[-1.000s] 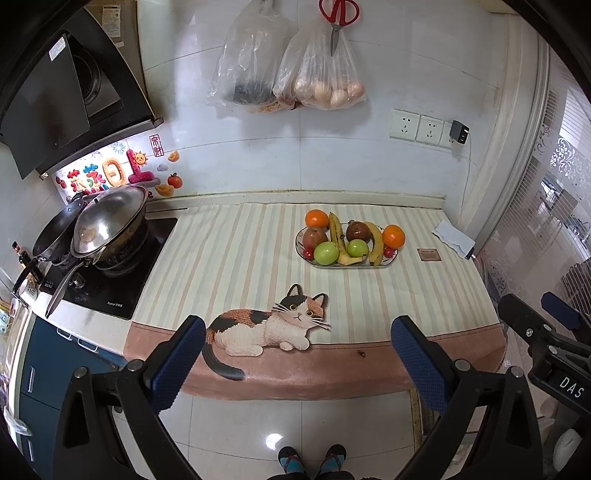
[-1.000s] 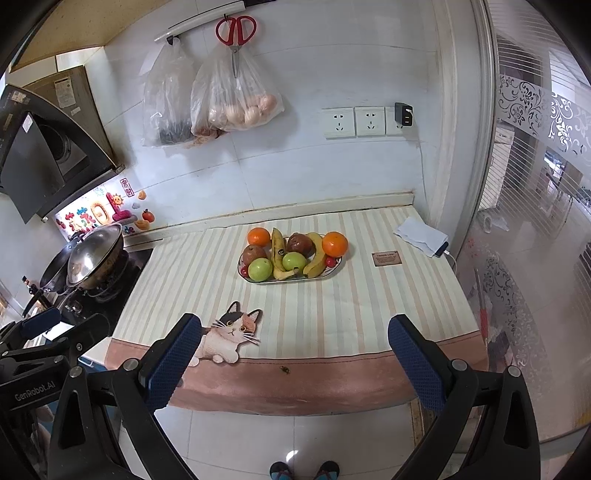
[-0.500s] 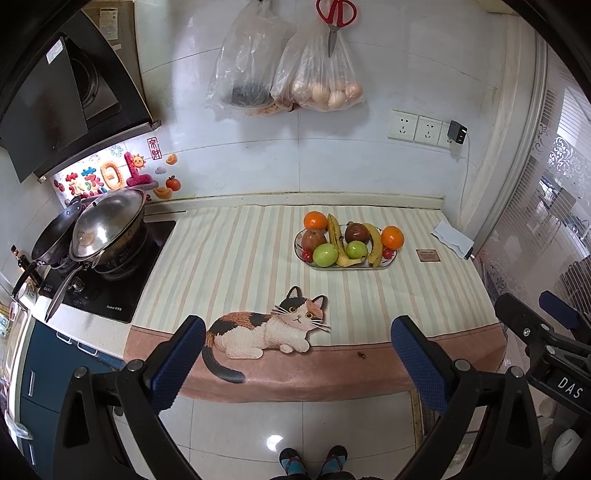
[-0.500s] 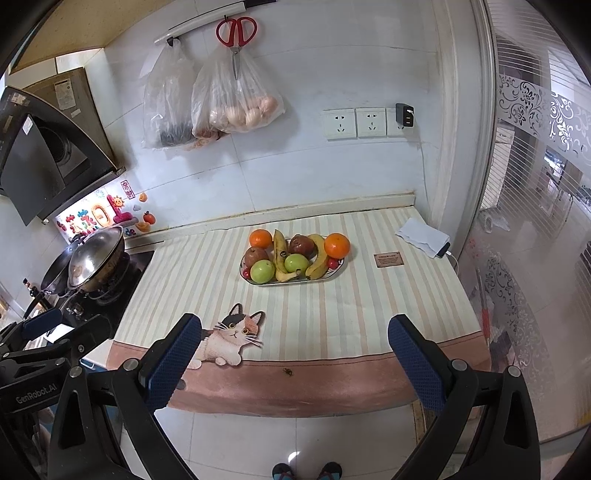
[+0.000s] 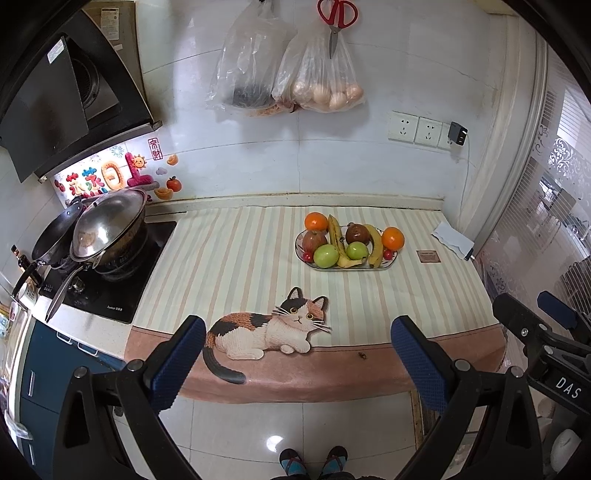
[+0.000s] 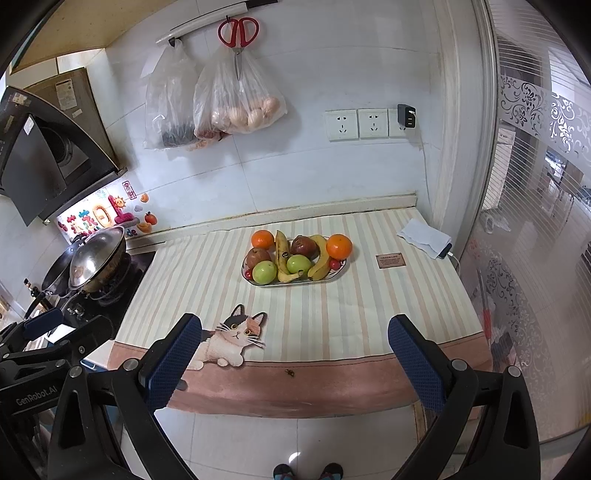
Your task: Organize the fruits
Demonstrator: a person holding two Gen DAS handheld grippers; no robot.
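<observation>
An oval fruit plate [image 5: 389, 263] [image 6: 338, 274] stands at the back of the striped counter mat. It holds two oranges [image 5: 316, 222] [image 6: 339, 246], two green apples [image 5: 326, 255] [image 6: 264, 272], bananas [image 5: 335, 236] [image 6: 281, 254], two dark red fruits [image 5: 356, 233] [image 6: 304, 245] and small red ones. My left gripper [image 5: 299, 365] is open and empty, well short of the counter's front edge. My right gripper [image 6: 295, 363] is open and empty, also back from the counter.
A cat picture [image 5: 269, 330] [image 6: 229, 341] marks the mat's front. A wok with lid [image 5: 107, 230] [image 6: 94, 260] sits on the stove at left. A folded cloth [image 5: 452, 238] [image 6: 424, 238] and a small card [image 6: 390, 260] lie at right. Bags and scissors [image 6: 238, 35] hang on the wall.
Both views have shifted only slightly; the fruit plate sits marginally further right in the right wrist view. Both grippers stay open and nothing on the counter has moved.
</observation>
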